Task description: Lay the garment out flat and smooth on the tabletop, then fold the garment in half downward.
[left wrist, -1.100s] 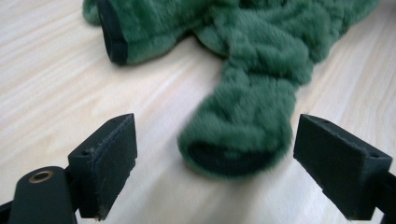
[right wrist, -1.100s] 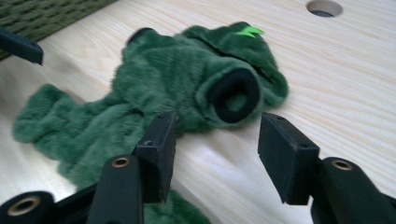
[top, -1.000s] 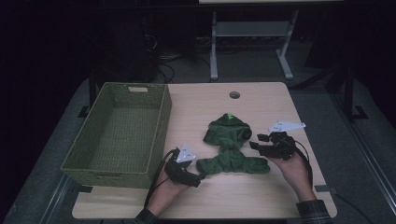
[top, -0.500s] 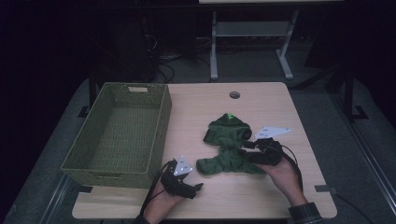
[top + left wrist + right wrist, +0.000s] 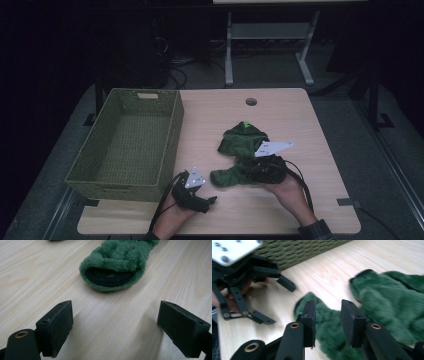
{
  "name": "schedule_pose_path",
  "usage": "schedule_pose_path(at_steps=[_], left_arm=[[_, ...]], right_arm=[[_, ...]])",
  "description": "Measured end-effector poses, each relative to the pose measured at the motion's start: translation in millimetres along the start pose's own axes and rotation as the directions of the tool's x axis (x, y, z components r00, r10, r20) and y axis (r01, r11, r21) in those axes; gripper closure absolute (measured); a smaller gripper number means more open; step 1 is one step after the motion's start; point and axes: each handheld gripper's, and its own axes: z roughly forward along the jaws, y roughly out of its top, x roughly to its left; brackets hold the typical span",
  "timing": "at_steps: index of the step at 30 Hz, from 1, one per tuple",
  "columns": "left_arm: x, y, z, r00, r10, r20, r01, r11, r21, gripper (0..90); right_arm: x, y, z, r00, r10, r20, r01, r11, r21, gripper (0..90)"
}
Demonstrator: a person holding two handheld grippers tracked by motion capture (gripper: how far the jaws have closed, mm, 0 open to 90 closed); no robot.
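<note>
A small fuzzy green hooded garment (image 5: 242, 140) lies on the wooden table (image 5: 300, 120), one cuffed sleeve (image 5: 112, 275) stretched toward my left gripper. My left gripper (image 5: 207, 196) rests on the table near the front edge, just left of that sleeve. It is open (image 5: 115, 325), with bare wood between its pads. My right gripper (image 5: 252, 172) lies over the garment's lower part, pointing left. Its jaws (image 5: 328, 322) have just been closing and stand narrow, with green fabric (image 5: 387, 305) under the tips and a gap still showing between the pads.
A green woven basket (image 5: 170, 145) stands at the left of the table, close to my left gripper (image 5: 275, 301). A round cable hole (image 5: 251, 101) is near the far edge. Bare wood lies to the right of the garment and along the front.
My right gripper has moved left, from beside the garment's right side onto its lower part, and its jaws have narrowed. The left gripper has stayed near the front edge.
</note>
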Motion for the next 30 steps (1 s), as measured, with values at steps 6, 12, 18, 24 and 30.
schedule_pose_path(at_steps=[6, 12, 18, 24, 30], left_arm=[[-0.1, 0.1, 0.0, 1.0, -0.002, 0.002, 0.002, 1.0, 0.0, 12.8], [-0.2, 0.0, 0.2, 1.0, -0.003, 0.002, 0.003, 1.0, -0.001, 12.8], [0.1, 0.0, 0.3, 1.0, -0.002, 0.003, 0.002, 1.0, -0.001, 12.8], [0.2, 0.1, 0.3, 1.0, -0.001, 0.003, 0.001, 1.0, -0.001, 12.8], [0.6, 0.2, 0.1, 1.0, 0.005, 0.001, -0.005, 1.0, 0.001, 12.8]], right_arm=[[13.7, 2.0, 14.7, 0.9989, -0.024, -0.041, 0.025, 0.999, 0.02, 66.2], [27.9, 3.4, 33.7, 0.9956, -0.055, -0.076, 0.058, 0.997, 0.041, 67.4], [36.5, 2.8, 55.5, 0.9914, -0.083, -0.101, 0.091, 0.993, 0.077, 68.4], [41.4, 3.8, 73.0, 0.989, -0.108, -0.101, 0.119, 0.988, 0.103, 69.6], [40.3, -1.5, 86.1, 0.9901, -0.115, -0.081, 0.126, 0.982, 0.144, 69.6]])
